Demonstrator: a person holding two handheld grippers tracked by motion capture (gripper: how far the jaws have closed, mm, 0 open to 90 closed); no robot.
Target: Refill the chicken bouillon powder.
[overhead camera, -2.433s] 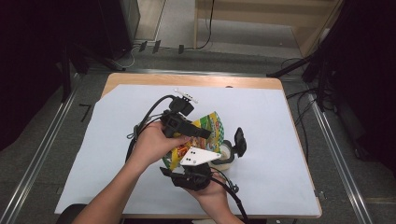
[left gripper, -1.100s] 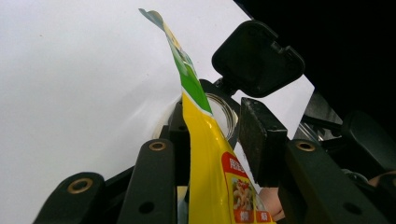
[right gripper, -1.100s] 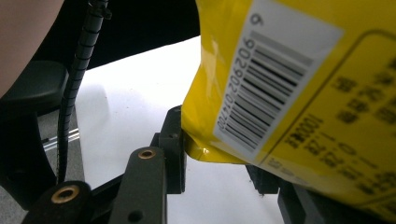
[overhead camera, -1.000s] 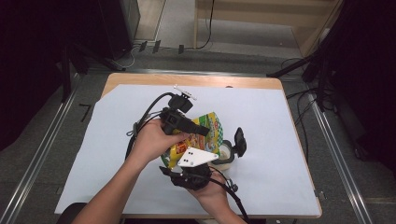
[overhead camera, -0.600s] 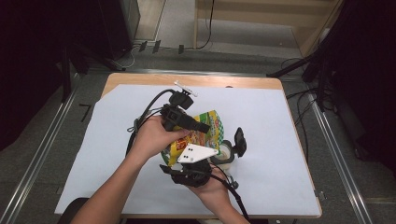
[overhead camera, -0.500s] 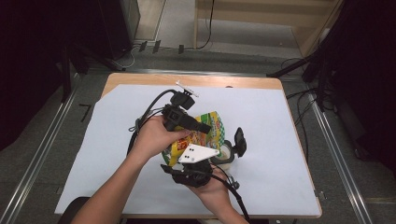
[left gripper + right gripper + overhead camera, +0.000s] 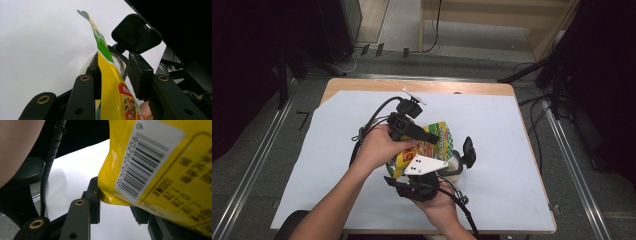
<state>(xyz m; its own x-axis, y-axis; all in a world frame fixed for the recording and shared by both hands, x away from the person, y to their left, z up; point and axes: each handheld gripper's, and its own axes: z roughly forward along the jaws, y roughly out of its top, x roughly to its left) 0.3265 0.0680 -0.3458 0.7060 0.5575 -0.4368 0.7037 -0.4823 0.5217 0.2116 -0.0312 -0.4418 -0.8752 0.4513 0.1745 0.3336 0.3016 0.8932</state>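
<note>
Yellow-green snack bag [image 7: 429, 147] held off the white-covered table [image 7: 522, 150], nearer its front edge than its back, between both tools. From above: left tool [image 7: 427, 136] crossing the bag's top, right tool [image 7: 447, 167] under its lower end, small glass jar [image 7: 455, 164] just beside it. Left tool view: bag edge [image 7: 110, 82] standing between the jaws, against the left pad, right pad seemingly clear, grip uncertain. Right tool view: barcode side [image 7: 160, 167] resting across its own jaws, clamping not discernible
</note>
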